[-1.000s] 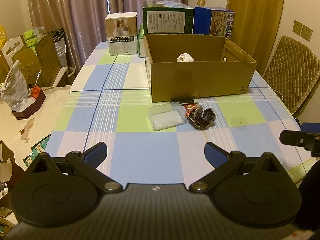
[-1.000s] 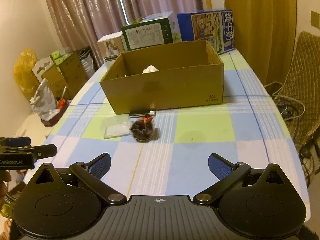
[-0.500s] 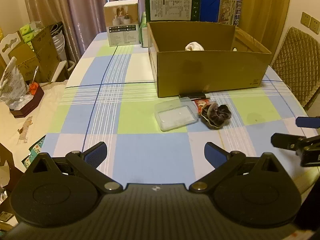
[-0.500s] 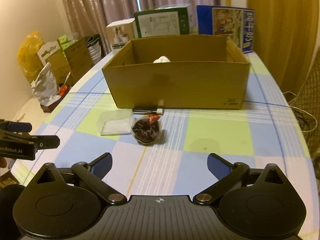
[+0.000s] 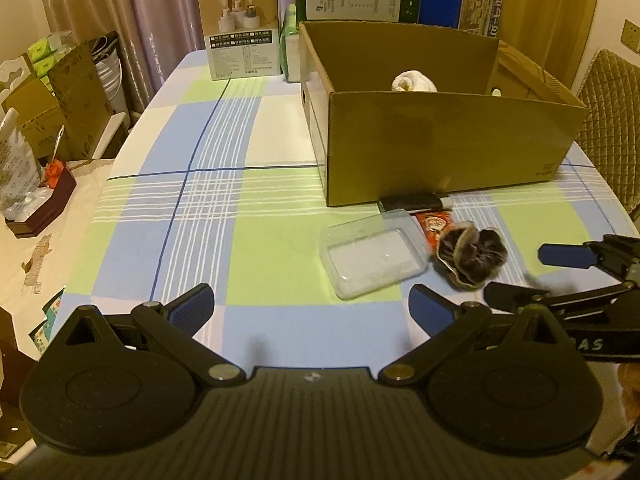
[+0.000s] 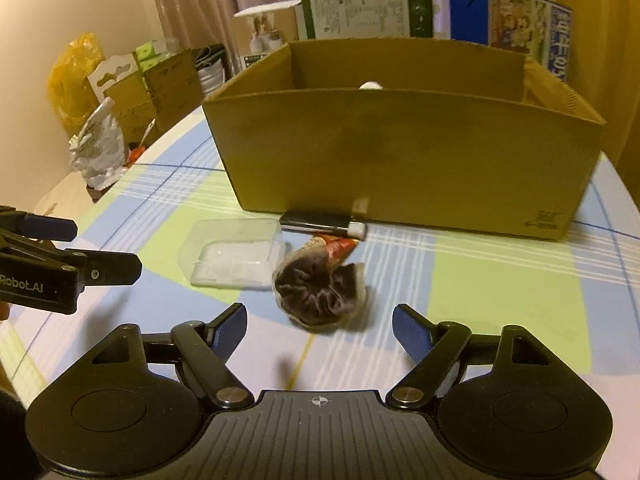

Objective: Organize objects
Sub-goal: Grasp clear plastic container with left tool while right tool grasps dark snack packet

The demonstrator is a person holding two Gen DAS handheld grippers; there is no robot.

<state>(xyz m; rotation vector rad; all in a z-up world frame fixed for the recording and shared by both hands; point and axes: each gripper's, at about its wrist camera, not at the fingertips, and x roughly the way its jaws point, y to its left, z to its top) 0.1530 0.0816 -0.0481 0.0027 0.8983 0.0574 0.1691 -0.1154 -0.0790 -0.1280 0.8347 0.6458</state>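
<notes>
Checked tablecloth (image 5: 192, 216) lies bare left of the cardboard box (image 5: 440, 152); both grippers' jaws gape, empty.

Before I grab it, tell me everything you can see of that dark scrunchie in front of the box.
The dark brown scrunchie looks like gathered velvety fabric, bunched into a ruffled ring, apparently inside a thin clear wrapper. It lies flat on the checked tablecloth, just ahead of the open right tool, untouched by it. A red snack packet lies at its far edge; the clear plastic container sits close on its left.
</notes>
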